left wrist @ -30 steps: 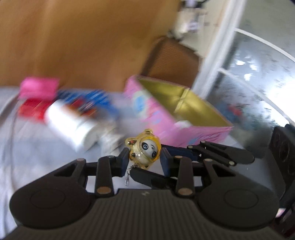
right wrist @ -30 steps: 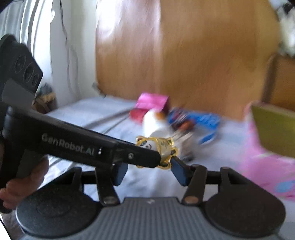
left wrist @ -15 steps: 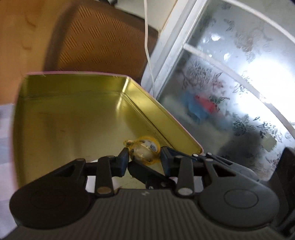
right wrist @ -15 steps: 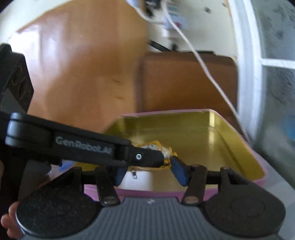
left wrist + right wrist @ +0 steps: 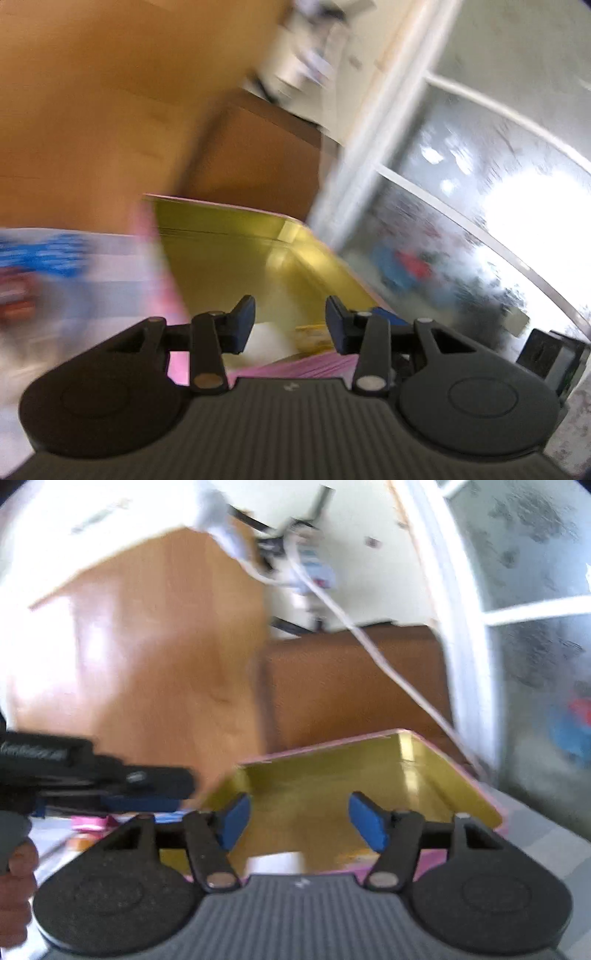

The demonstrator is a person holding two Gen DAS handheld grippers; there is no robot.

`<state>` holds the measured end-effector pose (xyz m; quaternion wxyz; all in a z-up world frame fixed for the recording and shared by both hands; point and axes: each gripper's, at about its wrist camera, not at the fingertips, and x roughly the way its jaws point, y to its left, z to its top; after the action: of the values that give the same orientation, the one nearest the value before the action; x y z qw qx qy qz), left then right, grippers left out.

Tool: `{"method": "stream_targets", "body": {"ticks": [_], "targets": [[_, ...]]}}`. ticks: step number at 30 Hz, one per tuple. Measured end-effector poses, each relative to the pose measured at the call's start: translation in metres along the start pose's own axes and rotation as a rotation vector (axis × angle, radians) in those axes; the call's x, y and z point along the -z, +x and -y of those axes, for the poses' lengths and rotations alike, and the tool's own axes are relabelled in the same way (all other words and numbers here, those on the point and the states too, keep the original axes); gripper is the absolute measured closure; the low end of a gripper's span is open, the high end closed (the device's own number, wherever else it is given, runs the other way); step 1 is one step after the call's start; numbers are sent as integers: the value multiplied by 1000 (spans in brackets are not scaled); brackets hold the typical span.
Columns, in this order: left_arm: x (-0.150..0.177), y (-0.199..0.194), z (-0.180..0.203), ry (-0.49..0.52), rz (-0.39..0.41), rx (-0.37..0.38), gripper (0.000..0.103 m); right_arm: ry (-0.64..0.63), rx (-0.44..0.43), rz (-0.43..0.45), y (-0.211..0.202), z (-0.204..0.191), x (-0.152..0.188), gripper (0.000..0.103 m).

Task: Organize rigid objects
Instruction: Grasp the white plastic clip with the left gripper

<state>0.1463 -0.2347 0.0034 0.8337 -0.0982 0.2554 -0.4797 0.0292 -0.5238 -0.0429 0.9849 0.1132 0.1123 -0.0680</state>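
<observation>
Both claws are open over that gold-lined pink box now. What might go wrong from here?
The frames are blurred, so motion looks fast: the left gripper or right gripper might clip the tin's wall. The two grippers sit close together, so they may collide. A white object and something yellow already lie inside the tin; a careless pass could knock them.

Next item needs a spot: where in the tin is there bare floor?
The tin has bare gold floor across its middle and far end. The near end is crowded: a white object and a blurred yellow thing lie there.
</observation>
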Motion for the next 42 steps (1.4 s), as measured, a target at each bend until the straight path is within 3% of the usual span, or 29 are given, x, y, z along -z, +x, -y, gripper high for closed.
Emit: {"method": "stream_targets", "body": {"ticks": [2, 6, 10, 13, 14, 15, 18, 23, 25, 27, 28, 33, 39, 41, 42], "targets": [[12, -42, -28, -30, 36, -114, 58, -39, -118, -50, 2, -23, 3, 41], [34, -105, -71, -83, 64, -327, 58, -165, -335, -240, 30, -102, 27, 42], [55, -129, -100, -157, 46, -439, 59, -241, -390, -344, 69, -165, 45, 41], [66, -137, -110, -223, 28, -424, 59, -214, -365, -374, 99, -189, 48, 45], [68, -134, -108, -225, 20, -420, 59, -177, -362, -387, 108, -191, 48, 54], [69, -133, -108, -220, 10, -417, 59, -139, -362, -408, 116, -187, 47, 71], [74, -122, -97, -194, -18, -380, 58, 26, -362, -446, 118, -158, 45, 81], [81, -85, -75, -145, -88, -276, 52, 372, -409, -514, 73, -84, 59, 80], [85, -68, -63, -106, -123, -231, 50, 430, -364, -508, 49, -59, 68, 71], [87, -55, -51, -77, -155, -188, 49, 397, -323, -477, 26, -46, 73, 52], [87, -48, -46, -67, -167, -170, 49, 367, -305, -456, 19, -42, 72, 51], [92, -45, -21, 22, -202, -133, 50, 102, -327, -390, -6, -48, 59, 51], [110, -35, 0, 165, -302, -240, 54, -209, -371, -404, -5, -70, 62, 55], [114, -28, -1, 171, -288, -268, 70, -260, -380, -433, 1, -75, 64, 60], [113, -26, -1, 186, -286, -283, 78, -273, -390, -440, 5, -78, 66, 69]]}}
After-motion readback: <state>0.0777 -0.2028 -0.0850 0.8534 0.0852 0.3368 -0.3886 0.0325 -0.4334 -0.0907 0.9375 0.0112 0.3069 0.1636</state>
